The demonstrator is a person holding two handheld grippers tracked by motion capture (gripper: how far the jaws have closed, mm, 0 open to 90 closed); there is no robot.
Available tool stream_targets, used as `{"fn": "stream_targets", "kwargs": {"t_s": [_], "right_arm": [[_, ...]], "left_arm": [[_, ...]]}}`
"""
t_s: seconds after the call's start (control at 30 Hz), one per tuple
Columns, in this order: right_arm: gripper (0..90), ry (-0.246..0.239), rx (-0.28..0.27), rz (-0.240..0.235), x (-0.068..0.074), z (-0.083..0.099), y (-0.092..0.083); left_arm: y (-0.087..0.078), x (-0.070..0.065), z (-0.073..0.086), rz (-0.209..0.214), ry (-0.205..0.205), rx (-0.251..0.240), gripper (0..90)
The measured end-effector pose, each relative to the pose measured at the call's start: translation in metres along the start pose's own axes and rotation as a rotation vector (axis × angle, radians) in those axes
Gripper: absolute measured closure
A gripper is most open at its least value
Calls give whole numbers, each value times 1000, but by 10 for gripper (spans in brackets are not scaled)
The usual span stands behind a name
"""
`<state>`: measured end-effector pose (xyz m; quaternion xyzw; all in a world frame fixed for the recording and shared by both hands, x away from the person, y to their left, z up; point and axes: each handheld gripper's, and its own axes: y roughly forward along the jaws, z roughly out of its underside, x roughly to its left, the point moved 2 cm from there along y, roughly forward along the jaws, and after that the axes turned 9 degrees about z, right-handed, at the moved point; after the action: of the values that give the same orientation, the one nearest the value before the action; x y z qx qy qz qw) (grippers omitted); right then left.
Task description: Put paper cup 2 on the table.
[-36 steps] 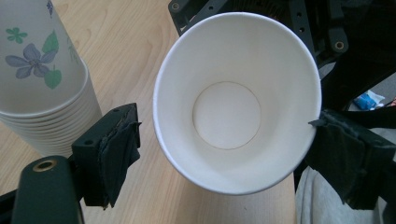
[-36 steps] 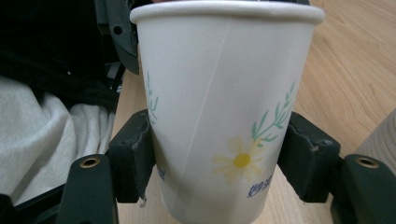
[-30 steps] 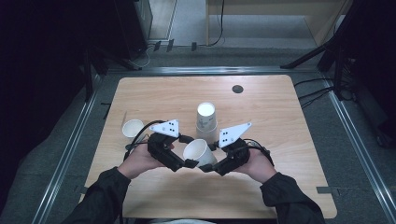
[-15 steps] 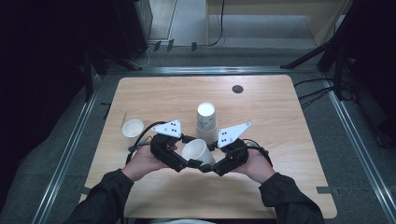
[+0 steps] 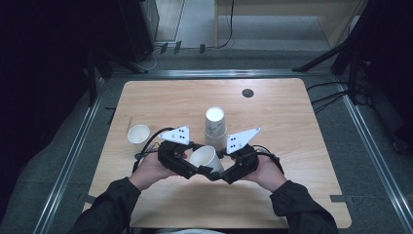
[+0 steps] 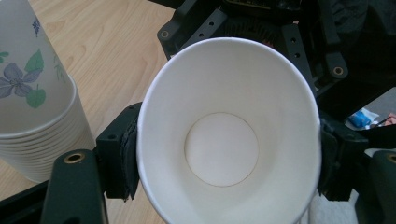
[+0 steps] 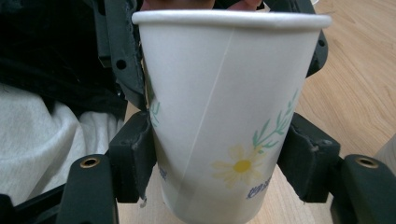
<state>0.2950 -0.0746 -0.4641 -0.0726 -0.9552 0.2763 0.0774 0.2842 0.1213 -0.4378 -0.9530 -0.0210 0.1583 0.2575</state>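
Closed in just now: left hand-held gripper [image 5: 194, 168], jaws now pinching the rim of the paper cup [image 5: 206, 158]. Pinched lower down, on the flowered wall, by the right hand-held gripper [image 5: 219, 173]. Held tilted between both above the near middle of the surface [image 5: 292, 122]. Just beyond, a stack of paper cups [image 5: 215, 126]; far left, a single paper cup [image 5: 139, 134].

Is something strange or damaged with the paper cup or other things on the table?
Slightly odd: the paper cup is held sideways by both grippers, left gripper at the rim, right gripper on the body. No dent or spill shows. The cup stack stands upright.
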Motion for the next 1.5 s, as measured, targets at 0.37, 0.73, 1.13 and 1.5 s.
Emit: {"fn": "stream_targets", "kwargs": {"t_s": [0.37,0.73,1.13,1.5], "right_arm": [[255,24,28,9,-4,8,5],[226,1,106,104,-4,24,11],[230,37,148,239,-15,31,-4],[229,76,104,343,-28,40,-38]], "left_arm": [[-7,0,-1,-6,9,-5,268],[-27,8,2,-71,-10,-22,270],[-35,11,10,-133,-4,24,270],[-47,13,19,-178,-25,34,268]]}}
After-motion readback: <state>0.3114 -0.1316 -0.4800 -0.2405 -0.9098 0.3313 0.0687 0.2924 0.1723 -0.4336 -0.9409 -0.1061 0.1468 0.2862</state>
